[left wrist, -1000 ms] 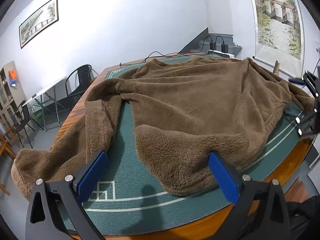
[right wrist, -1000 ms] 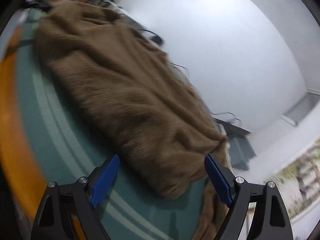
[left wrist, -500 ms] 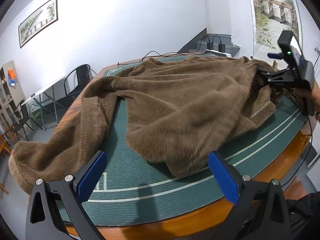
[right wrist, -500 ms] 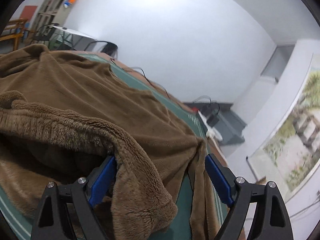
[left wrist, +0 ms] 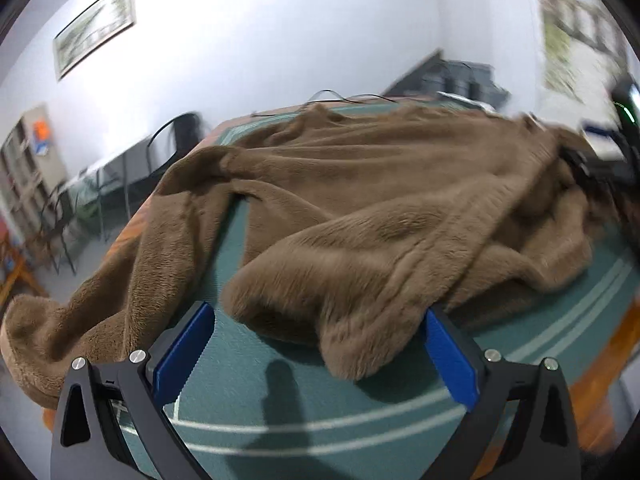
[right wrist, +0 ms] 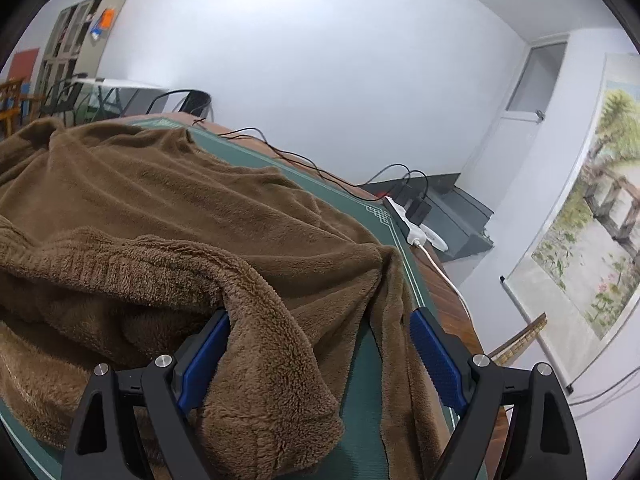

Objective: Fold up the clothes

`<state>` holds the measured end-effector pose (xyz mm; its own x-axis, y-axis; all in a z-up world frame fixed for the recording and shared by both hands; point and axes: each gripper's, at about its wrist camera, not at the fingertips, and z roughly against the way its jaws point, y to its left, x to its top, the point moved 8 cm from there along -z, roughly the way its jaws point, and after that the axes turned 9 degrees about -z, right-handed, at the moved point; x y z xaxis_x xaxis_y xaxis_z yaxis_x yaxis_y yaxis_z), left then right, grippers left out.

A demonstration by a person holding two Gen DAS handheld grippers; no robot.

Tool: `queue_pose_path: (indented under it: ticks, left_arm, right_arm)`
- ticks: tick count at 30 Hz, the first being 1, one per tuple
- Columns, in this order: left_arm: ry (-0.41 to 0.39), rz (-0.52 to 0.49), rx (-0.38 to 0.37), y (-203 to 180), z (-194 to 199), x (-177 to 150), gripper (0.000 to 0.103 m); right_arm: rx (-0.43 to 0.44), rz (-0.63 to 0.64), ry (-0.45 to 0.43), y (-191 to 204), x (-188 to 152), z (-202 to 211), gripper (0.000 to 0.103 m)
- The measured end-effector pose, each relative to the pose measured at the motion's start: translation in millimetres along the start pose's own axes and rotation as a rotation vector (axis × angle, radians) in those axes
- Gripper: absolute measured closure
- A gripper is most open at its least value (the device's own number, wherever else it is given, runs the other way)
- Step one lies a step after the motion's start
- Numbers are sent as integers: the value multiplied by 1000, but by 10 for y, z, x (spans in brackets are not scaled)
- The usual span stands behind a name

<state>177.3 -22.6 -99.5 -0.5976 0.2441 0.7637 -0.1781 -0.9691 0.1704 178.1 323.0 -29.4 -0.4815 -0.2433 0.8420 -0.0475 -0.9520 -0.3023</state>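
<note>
a brown fleece garment [left wrist: 380, 208] is lying spread over the green mat [left wrist: 280, 392] that is covering the wooden counter [left wrist: 600, 368], with one sleeve [left wrist: 132, 280] trailing off the counter's left edge in the left wrist view. the left gripper [left wrist: 312, 344] is hovering just in front of a bunched corner of the fleece; its jaws are standing wide apart and released, with the fabric's tip reaching between them but not pressed by either blue pad. the right gripper [right wrist: 320, 356] is sitting at the garment's other side, its jaws also spread wide: a thick fold of the fleece [right wrist: 272, 352] is draping between them and resting against the left pad [right wrist: 204, 360], while the right pad is standing clear, so nothing is being clenched. a white power strip [right wrist: 416, 228] with black plugs and cables is lying on the counter's far corner.
</note>
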Motion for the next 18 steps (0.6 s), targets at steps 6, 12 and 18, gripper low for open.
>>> queue_pose_path:
  ticks: [6, 12, 18]
  left_arm:
    - [-34, 215, -79, 352, -5, 206, 24]
    - [-10, 206, -115, 259, -122, 275, 59]
    - [20, 199, -101, 178, -209, 278, 58]
  right_arm:
    - [43, 20, 14, -37, -186, 143, 14]
    - [21, 115, 20, -32, -459, 419, 14]
    - [-42, 221, 16, 68, -767, 657, 14]
